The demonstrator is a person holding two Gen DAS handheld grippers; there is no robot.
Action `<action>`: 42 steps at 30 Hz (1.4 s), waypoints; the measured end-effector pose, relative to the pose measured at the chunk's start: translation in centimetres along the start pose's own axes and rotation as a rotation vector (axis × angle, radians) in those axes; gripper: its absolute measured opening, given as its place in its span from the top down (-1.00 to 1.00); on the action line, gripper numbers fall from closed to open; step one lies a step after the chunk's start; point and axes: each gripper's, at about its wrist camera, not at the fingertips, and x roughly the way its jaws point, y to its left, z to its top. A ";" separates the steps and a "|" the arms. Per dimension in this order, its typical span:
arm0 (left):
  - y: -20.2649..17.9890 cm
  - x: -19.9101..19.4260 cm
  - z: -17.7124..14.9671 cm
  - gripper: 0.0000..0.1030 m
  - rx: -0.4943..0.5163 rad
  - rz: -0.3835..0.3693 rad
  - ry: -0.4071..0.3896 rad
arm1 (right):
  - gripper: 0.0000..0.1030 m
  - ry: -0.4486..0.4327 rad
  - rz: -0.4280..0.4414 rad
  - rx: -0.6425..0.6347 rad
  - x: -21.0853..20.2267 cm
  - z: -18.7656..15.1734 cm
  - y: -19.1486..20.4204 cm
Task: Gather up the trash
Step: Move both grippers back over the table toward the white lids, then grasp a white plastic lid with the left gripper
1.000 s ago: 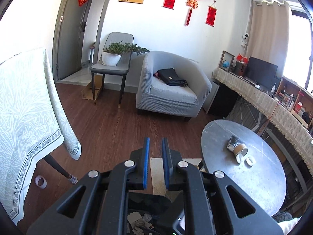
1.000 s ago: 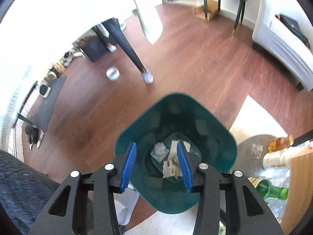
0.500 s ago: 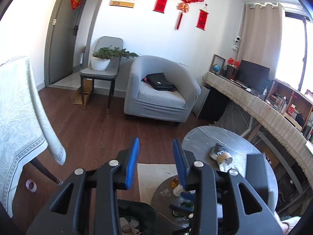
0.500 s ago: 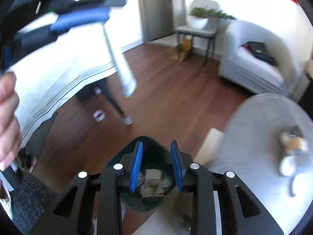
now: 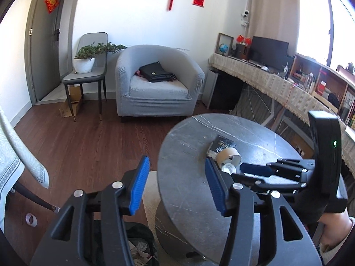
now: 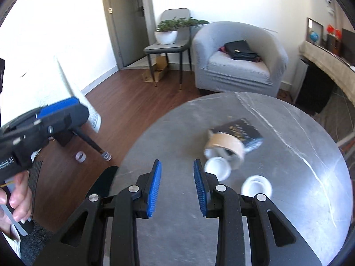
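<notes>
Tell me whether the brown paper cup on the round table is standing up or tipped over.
Tipped over. The brown paper cup lies on its side on the round table, its open white mouth facing the camera, resting against a dark packet.

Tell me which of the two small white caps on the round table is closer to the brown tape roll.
The white cap just off the right gripper's fingertips: it sits right against the brown tape roll. The other white cap lies apart, nearer the camera and further right.

Your left wrist camera is looking from beside the round grey marble desk [image 5: 255, 133], tilted down across it. Your right wrist camera is hovering closer above that desk [image 6: 288, 133]. Both are facing and sharing the pale grey tub armchair [image 5: 155, 84].
</notes>
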 end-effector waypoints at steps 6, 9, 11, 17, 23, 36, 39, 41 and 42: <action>-2.2 2.7 -0.5 -0.11 0.014 -0.026 0.061 | 0.16 -0.008 -0.048 0.070 -0.9 -1.4 -4.9; -3.6 4.0 -0.8 -0.13 0.038 -0.045 0.100 | 0.05 -0.007 -0.058 0.109 -1.2 -1.9 -7.0; -4.7 4.8 -1.2 -0.13 0.054 -0.059 0.129 | 0.03 -0.009 -0.056 0.136 -1.4 -2.2 -8.0; -7.2 7.7 -2.2 -0.15 0.084 -0.079 0.215 | -0.01 -0.016 -0.061 0.188 -2.1 -3.1 -10.8; -8.5 9.7 -2.6 -0.14 0.090 -0.049 0.267 | -0.01 -0.011 -0.045 0.224 -2.9 -4.0 -12.2; -10.1 13.0 -2.3 0.11 0.111 0.059 0.296 | -0.13 0.002 -0.034 0.200 -4.2 -5.2 -13.8; -9.6 13.1 -2.1 0.29 0.094 0.068 0.292 | -0.18 0.020 -0.031 0.177 -4.1 -5.3 -13.7; -9.3 13.0 -2.0 0.35 0.087 0.062 0.292 | -0.20 0.033 -0.020 0.159 -3.8 -5.5 -13.4; -9.3 13.0 -2.0 0.35 0.080 0.051 0.293 | -0.20 0.040 -0.017 0.153 -3.6 -5.5 -13.2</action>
